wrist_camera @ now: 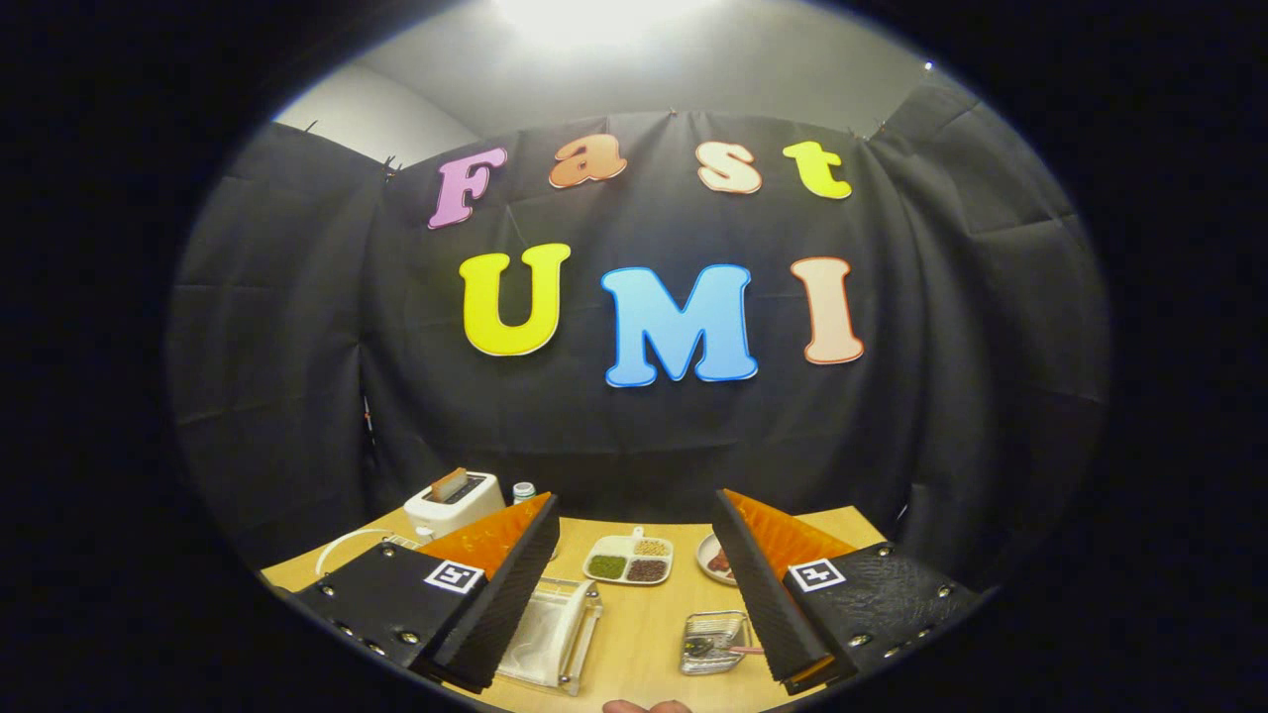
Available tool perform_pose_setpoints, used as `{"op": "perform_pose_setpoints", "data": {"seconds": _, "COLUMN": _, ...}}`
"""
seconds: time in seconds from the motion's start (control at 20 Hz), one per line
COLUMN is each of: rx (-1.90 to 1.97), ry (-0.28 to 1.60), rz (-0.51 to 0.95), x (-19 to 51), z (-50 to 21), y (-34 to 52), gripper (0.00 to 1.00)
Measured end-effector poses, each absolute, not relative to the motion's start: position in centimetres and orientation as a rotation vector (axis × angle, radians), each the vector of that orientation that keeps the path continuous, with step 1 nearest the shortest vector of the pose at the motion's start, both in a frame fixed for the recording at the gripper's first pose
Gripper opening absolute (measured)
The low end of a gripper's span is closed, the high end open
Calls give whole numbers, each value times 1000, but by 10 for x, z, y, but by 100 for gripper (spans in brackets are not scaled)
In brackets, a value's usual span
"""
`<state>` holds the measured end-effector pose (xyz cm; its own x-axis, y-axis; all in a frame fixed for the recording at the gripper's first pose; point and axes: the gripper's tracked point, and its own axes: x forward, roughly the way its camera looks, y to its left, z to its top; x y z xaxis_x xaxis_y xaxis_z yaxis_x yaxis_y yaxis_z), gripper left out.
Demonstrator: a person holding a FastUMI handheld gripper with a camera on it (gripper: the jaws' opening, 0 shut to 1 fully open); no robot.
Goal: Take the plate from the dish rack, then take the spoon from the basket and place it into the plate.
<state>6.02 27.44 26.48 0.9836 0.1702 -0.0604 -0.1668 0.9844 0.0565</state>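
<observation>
Black-and-orange two-finger gripper [634, 594] spread apart, empty, above clear acrylic dish rack [555, 634]; plate retrieval pending; descent required.

My gripper [634, 555] has two wedge-shaped fingers [505, 584] with ribbed black pads and orange backs. I see black textured mounting plates with silver screws, each bearing a square black-and-white marker.

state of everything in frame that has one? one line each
hand-held gripper: open, nothing between its fingers
toaster: slice sticking up out of the slot
divided dish: three compartments filled
basket: spoon lying inside
clear dish rack: plate not discernible
</observation>
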Motion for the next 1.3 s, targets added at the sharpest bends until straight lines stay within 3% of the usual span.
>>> {"op": "perform_pose_setpoints", "data": {"seconds": 0.8, "rx": 87, "ry": 556, "rz": 238, "x": 99, "z": 154, "y": 385, "gripper": 96}}
{"op": "perform_pose_setpoints", "data": {"seconds": 1.3, "rx": 67, "ry": 769, "rz": 165, "x": 123, "z": 99, "y": 408, "gripper": 96}}
